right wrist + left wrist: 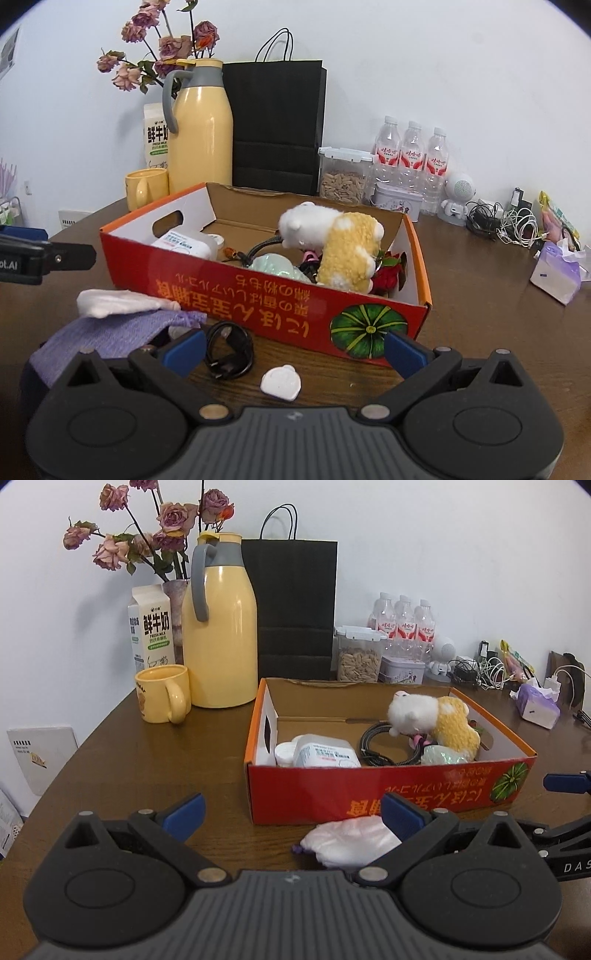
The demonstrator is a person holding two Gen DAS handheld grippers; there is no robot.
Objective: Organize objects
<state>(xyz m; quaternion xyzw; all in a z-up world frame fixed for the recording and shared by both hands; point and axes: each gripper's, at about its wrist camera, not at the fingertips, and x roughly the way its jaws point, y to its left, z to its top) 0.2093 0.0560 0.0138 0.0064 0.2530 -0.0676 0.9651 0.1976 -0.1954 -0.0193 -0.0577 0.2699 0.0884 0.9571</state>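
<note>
Your left gripper is held low and level over the brown table, jaws spread wide and empty. Its right fingertip rests against a pink-white cloth bundle lying at 6 o'clock of the red cardboard box, just before its front wall.

Your right gripper sits level too, jaws parted wide, holding nothing. Between its fingers lie one coiled black cable and one small white piece, both on the table at 6 o'clock of the box. At 9 o'clock of the cable, one purple knitted cloth lies partly under the left fingertip, with one white folded cloth on top of it.

Counted inside the box, left to right: one white plastic bottle on its side, one black cable loop, one pale green item, one white-and-yellow plush toy, one red flower in the right corner.

At 11 o'clock of the box: one milk carton, one yellow mug, one yellow jug, one vase of dried roses. At 12 o'clock: one black paper bag. At 1 o'clock: one seed container, three water bottles.
</note>
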